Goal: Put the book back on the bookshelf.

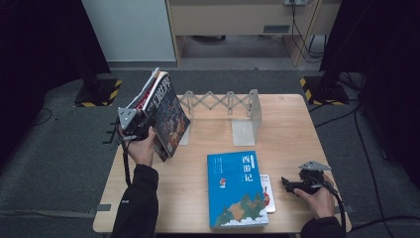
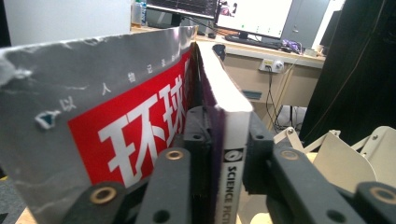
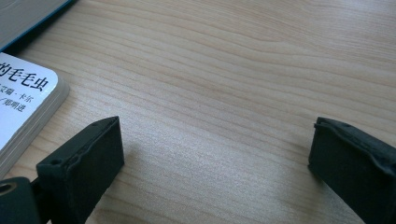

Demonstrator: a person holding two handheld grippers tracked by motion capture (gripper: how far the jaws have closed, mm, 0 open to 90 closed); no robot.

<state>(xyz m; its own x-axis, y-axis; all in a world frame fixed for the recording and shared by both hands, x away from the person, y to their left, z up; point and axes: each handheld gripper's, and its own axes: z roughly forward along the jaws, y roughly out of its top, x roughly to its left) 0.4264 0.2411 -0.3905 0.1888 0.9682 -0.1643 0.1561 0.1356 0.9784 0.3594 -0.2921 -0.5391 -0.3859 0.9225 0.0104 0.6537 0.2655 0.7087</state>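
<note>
Grey carpet surrounds the pale wooden table [image 1: 292,129], with black curtains at both sides and a desk beyond. On the far part of the table I see an expanding metal book rack [image 1: 229,106] standing upright, its accordion links stretched between flat end plates.

My left gripper [image 1: 144,124] is up at the table's left edge, grasping books held on edge and tilted. In the left gripper view its two black jaws stand on either side of a thick paperback [image 2: 229,140] with a white spine lettered "SCIENCE FICTION", and the pads press against both its faces. A magazine [image 2: 93,126] with a grey cover and a red panel of white Chinese characters leans against the paperback's left side, outside the jaw. From the high view the held books sit just left of the rack, their lower corner near the tabletop; whether it touches I cannot tell.

My right gripper [image 1: 291,184] rests low at the table's near right corner, jaws released and wide apart with only bare wood between them. A small white booklet [image 3: 21,112] lies just beside its left jaw. That booklet is partly tucked under a large blue book [image 1: 235,188] lying flat near the front edge.
</note>
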